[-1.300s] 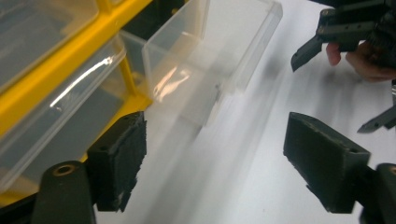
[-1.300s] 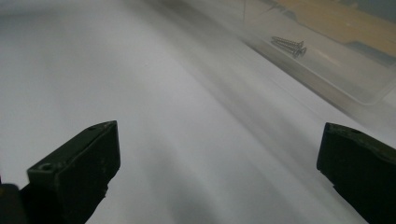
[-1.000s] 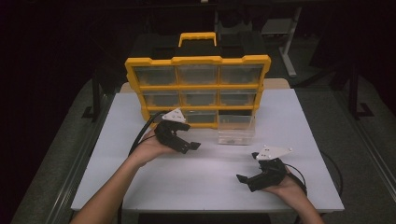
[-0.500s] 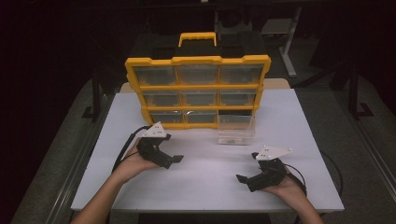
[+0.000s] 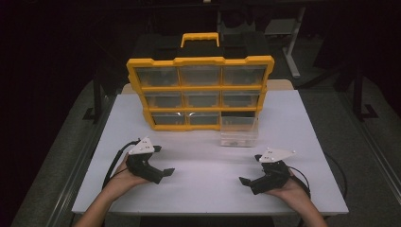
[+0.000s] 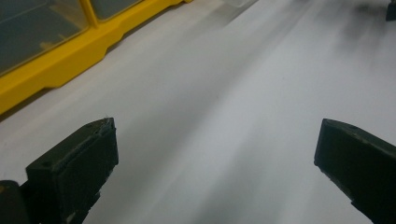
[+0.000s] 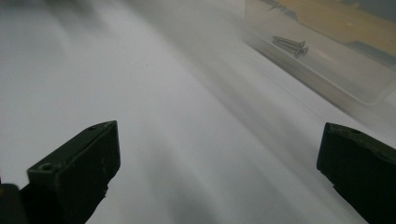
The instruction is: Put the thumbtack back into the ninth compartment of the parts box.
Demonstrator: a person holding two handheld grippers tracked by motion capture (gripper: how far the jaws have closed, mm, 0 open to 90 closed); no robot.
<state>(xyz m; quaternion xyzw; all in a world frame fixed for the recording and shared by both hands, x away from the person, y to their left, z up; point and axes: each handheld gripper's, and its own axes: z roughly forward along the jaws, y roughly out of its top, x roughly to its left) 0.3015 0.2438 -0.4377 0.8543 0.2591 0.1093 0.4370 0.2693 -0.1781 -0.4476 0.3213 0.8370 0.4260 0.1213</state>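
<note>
Left gripper (image 5: 166,173), held in the person's left hand (image 5: 124,176) low over the tabletop (image 5: 203,156) near its front left corner: jaws spread wide and released, having just been opening, with nothing between them; its own camera shows bare white surface between the two black jaws (image 6: 215,154). Its cable loops toward the left edge of the tabletop. Right gripper (image 5: 244,181), held in the right hand (image 5: 289,190) near the front right corner: jaws likewise wide apart and empty, pointing toward the middle of the tabletop; in its own camera only white surface lies between them (image 7: 217,154). The two grippers are well apart from each other, and neither touches anything but the hand that holds it. Clear plastic drawer (image 5: 239,132): pulled out of the cabinet and standing on the tabletop just in front of the cabinet's lower right slot, right of centre, farther back than the right gripper and apart from it. A few dark screws (image 7: 289,45) lie inside the drawer, seen through its clear wall in the right gripper view. Yellow parts cabinet (image 5: 198,92): upright at the back of the tabletop, centred, with three rows of three compartments and a yellow handle (image 5: 200,38) on top; its lower right slot is open and dark where the drawer is out, while the other slots carry their clear drawers. The cabinet's yellow base shows at the upper left of the left gripper view (image 6: 60,70).
</note>
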